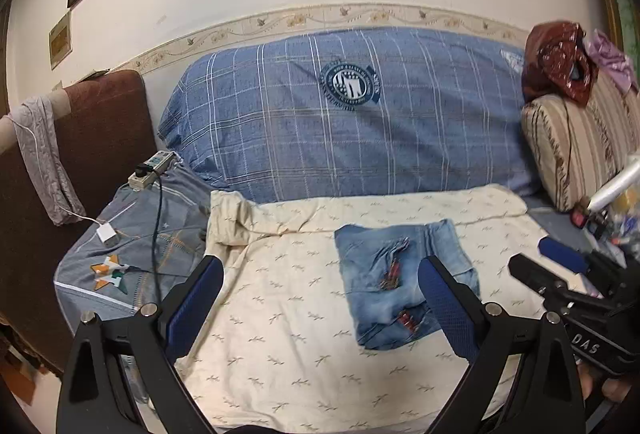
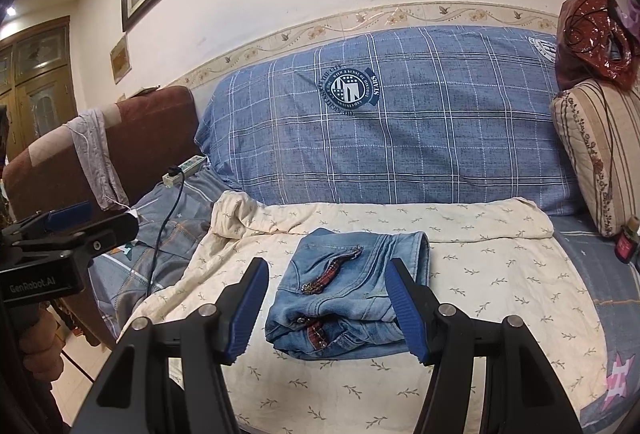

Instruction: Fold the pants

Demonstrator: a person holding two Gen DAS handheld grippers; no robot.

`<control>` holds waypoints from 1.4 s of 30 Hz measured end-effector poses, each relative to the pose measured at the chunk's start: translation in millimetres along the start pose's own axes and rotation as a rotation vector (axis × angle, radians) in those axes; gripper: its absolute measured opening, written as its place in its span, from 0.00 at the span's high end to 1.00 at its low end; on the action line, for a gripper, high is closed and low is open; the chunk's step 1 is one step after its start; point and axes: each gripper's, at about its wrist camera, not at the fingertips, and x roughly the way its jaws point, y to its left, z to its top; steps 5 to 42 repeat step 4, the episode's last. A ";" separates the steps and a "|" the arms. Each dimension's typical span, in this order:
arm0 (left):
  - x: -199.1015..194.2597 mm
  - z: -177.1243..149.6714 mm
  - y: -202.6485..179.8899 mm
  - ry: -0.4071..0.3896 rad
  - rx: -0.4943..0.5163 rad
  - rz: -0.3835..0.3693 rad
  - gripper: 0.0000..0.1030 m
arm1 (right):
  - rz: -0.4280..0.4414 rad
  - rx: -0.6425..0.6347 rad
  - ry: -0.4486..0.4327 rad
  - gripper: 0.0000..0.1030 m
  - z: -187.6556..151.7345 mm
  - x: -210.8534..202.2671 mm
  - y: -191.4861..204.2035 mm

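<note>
The pants are light blue jeans [image 1: 394, 280] with red trim, folded into a compact bundle on a cream leaf-print sheet [image 1: 288, 334]. In the right wrist view the jeans [image 2: 352, 294] lie between and just beyond my right fingers. My left gripper [image 1: 320, 310] is open and empty, held above the sheet just left of the jeans. My right gripper [image 2: 328, 310] is open and empty, held just in front of the bundle; it also shows at the right edge of the left wrist view [image 1: 560, 266]. The left gripper shows at the left edge of the right wrist view [image 2: 68, 230].
A blue plaid cushion [image 1: 352, 118] backs the sofa. A power strip [image 1: 154, 170] with a black cable [image 1: 156, 234] and a white charger [image 1: 107, 236] lie at the left. A striped armrest [image 1: 576, 138] with a red bag [image 1: 560, 62] stands at the right, with small items below.
</note>
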 end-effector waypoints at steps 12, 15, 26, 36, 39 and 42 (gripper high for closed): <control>3.2 1.3 2.0 0.001 -0.043 -0.051 0.05 | -0.002 0.007 -0.002 0.38 0.2 0.6 -1.7; 3.2 1.3 2.0 0.001 -0.043 -0.051 0.05 | -0.002 0.007 -0.002 0.38 0.2 0.6 -1.7; 3.2 1.3 2.0 0.001 -0.043 -0.051 0.05 | -0.002 0.007 -0.002 0.38 0.2 0.6 -1.7; 3.2 1.3 2.0 0.001 -0.043 -0.051 0.05 | -0.002 0.007 -0.002 0.38 0.2 0.6 -1.7; 3.2 1.3 2.0 0.001 -0.043 -0.051 0.05 | -0.002 0.007 -0.002 0.38 0.2 0.6 -1.7; 3.2 1.3 2.0 0.001 -0.043 -0.051 0.05 | -0.002 0.007 -0.002 0.38 0.2 0.6 -1.7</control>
